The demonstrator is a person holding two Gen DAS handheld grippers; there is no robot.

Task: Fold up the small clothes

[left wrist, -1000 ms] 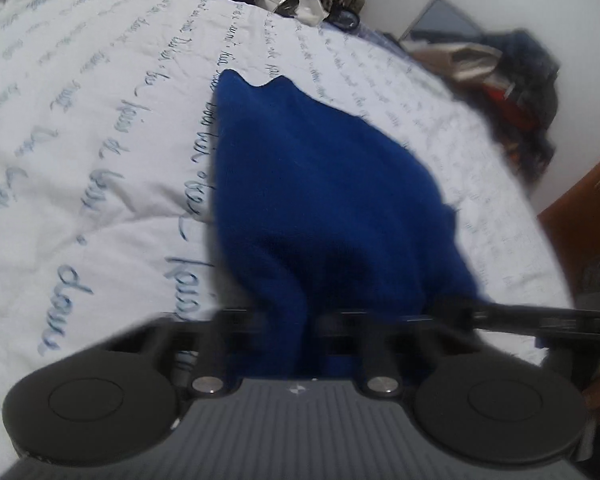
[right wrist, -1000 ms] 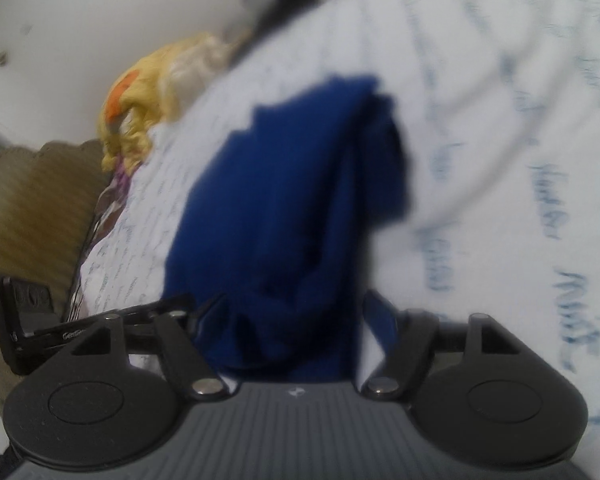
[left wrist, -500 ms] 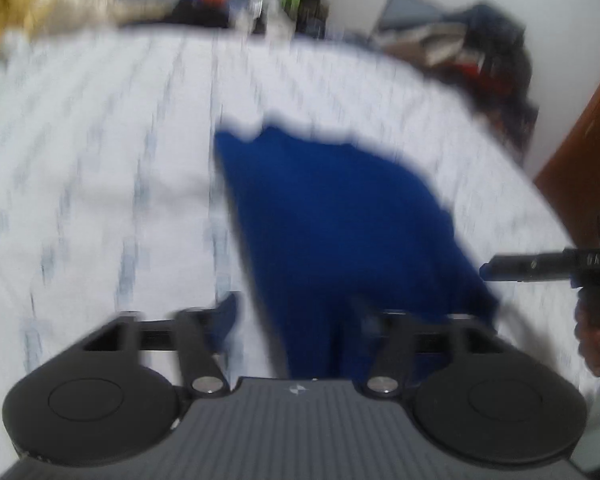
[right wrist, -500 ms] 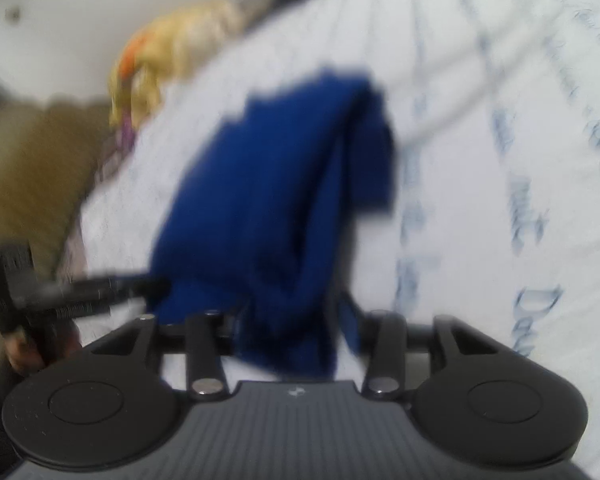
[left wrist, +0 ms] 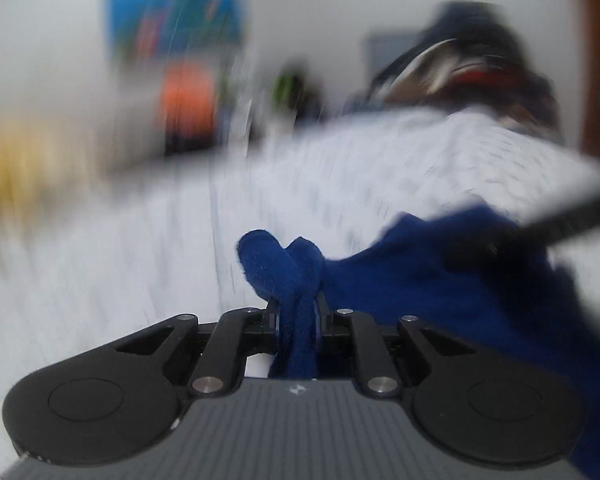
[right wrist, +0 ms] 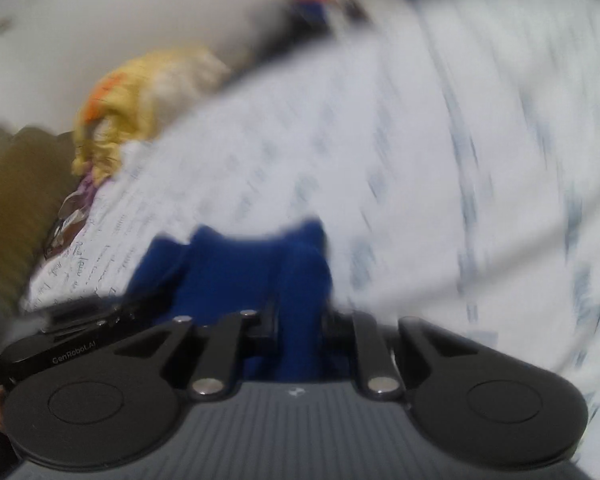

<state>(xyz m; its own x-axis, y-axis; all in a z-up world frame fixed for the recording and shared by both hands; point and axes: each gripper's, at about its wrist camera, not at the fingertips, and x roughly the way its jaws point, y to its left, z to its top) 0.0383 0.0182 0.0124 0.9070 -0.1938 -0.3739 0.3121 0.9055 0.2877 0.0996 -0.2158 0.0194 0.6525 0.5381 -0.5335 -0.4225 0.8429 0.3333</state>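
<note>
A dark blue fleece garment (left wrist: pixel 420 280) lies bunched on the white bedsheet with blue script (left wrist: pixel 140 260). My left gripper (left wrist: pixel 298 308) has its jaws closing, and a rolled edge of the garment is pinched between the pads and bulges out above them. In the right wrist view my right gripper (right wrist: pixel 300 320) is also closing, with a thick fold of the blue garment (right wrist: pixel 228 264) squeezed between its pads. The garment stretches between the two grippers. Both views are heavily motion-blurred.
A yellow and orange cloth heap (right wrist: pixel 140 96) sits at the bed's far corner by a brown cushion (right wrist: pixel 12 184). Dark piled clothes (left wrist: pixel 460 72) and an orange item (left wrist: pixel 186 92) lie beyond the bed. White sheet (right wrist: pixel 440 140) stretches ahead.
Both grippers let go of the garment, opened wide, then closed on a new bunched part of it. Both views swung and tilted up, so the garment now fills less of each.
</note>
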